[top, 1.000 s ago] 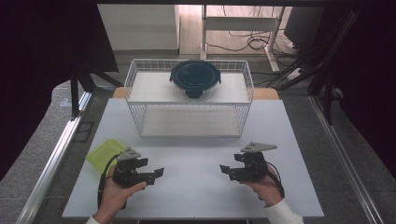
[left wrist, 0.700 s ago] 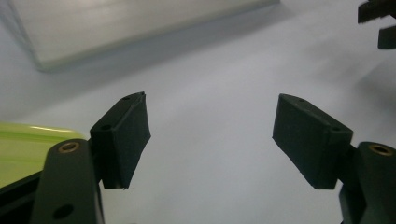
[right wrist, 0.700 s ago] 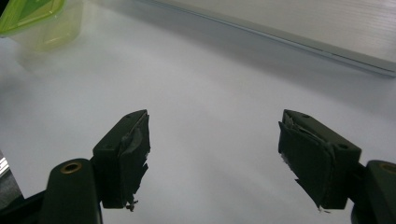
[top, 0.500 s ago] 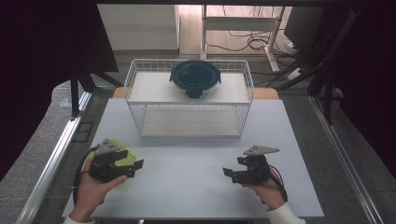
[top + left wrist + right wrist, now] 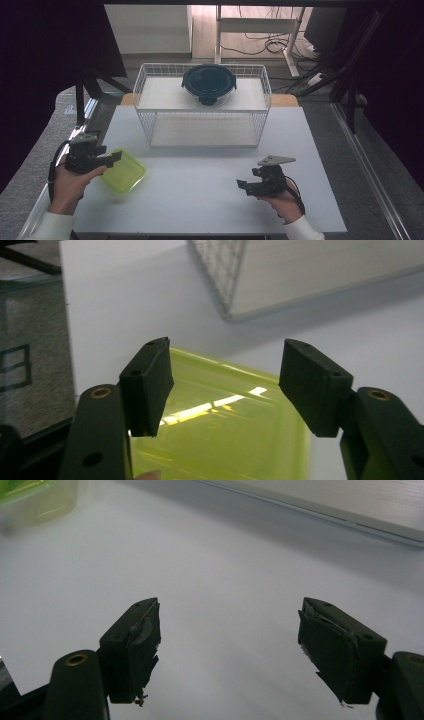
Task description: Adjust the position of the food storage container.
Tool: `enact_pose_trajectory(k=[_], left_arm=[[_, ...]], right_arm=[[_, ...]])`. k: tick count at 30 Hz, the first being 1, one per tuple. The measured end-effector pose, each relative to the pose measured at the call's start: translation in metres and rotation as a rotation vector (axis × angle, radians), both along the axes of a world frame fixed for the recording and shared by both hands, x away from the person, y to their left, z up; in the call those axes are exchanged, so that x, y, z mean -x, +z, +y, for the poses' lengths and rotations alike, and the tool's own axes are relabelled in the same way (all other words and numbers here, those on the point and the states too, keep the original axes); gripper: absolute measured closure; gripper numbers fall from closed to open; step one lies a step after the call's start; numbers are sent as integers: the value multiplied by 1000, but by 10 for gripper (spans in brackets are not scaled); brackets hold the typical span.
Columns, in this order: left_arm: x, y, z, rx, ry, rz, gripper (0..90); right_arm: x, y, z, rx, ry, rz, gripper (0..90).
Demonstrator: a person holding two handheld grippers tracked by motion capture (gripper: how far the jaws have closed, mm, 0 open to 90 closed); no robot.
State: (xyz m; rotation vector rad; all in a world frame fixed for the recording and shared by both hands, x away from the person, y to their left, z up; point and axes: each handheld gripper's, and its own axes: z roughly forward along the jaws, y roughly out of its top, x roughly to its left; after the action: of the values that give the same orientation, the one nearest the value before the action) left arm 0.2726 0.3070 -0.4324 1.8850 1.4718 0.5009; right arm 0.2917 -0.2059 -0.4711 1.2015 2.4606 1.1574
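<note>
A shallow yellow-green container (image 5: 125,172) lies on the white table (image 5: 200,210) near its left edge. My left gripper (image 5: 118,156) hovers at the container's left side, pointing right over it. In the left gripper view the jaws of the left gripper (image 5: 230,385) stand apart above the container (image 5: 225,440). They have just been closing, with nothing pressed between the pads. My right gripper (image 5: 242,184) rests at the front right, pointing left. The right gripper (image 5: 230,650) is open over bare table, with the container (image 5: 35,500) far off.
A white wire basket (image 5: 202,125) with two shelves stands at the back middle of the table. A dark round lidded bowl (image 5: 208,82) sits on its upper shelf. The table's left edge and a metal rail (image 5: 37,210) run close beside my left hand.
My left hand has moved left and away from me, from the front of the table to the left side of the yellow-green container. The right hand has stayed put.
</note>
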Motion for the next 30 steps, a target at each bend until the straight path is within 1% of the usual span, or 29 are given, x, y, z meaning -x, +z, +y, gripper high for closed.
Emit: enact_pose_trajectory(k=[1, 4, 8, 11, 13, 14, 17, 18, 19, 21, 22, 25, 29, 30], left_arm=[[-3, -2, 6, -6, -1, 5, 396], [-9, -6, 14, 3, 5, 22, 433], [-19, -12, 24, -13, 30, 53, 488], [-28, -16, 30, -28, 55, 75, 569], [-33, -18, 34, -32, 67, 90, 646], [-36, -20, 37, -34, 72, 104, 667], [-46, -24, 44, -55, 80, 143, 756], [-50, -26, 47, -55, 80, 157, 786], [-51, -27, 48, -56, 79, 166, 821], [-55, -31, 51, -73, 73, 183, 859], [-56, -33, 53, -80, 73, 192, 870], [-58, -40, 57, -76, 76, 216, 893], [-57, -48, 61, -87, 82, 235, 900], [-57, -49, 62, -96, 85, 243, 900]], right_arm=[[0, -1, 0, 2, 2, 4, 247], [-1, -3, -1, 4, -1, 10, 247], [-1, -2, -3, 2, -13, 10, 247], [-1, -2, -4, 6, -16, 10, 247], [-1, -3, -4, 9, -18, 12, 247], [-1, -3, -4, 10, -18, 12, 247], [-1, -5, -3, 15, -18, 15, 247], [-1, -5, -3, 16, -18, 17, 247], [-1, -6, -3, 18, -19, 16, 247], [-2, -6, -4, 19, -20, 17, 247], [-2, -7, -4, 21, -23, 18, 247], [-2, -8, -5, 25, -24, 19, 247], [-2, -9, -5, 26, -24, 20, 247], [-2, -9, -5, 26, -25, 22, 247]])
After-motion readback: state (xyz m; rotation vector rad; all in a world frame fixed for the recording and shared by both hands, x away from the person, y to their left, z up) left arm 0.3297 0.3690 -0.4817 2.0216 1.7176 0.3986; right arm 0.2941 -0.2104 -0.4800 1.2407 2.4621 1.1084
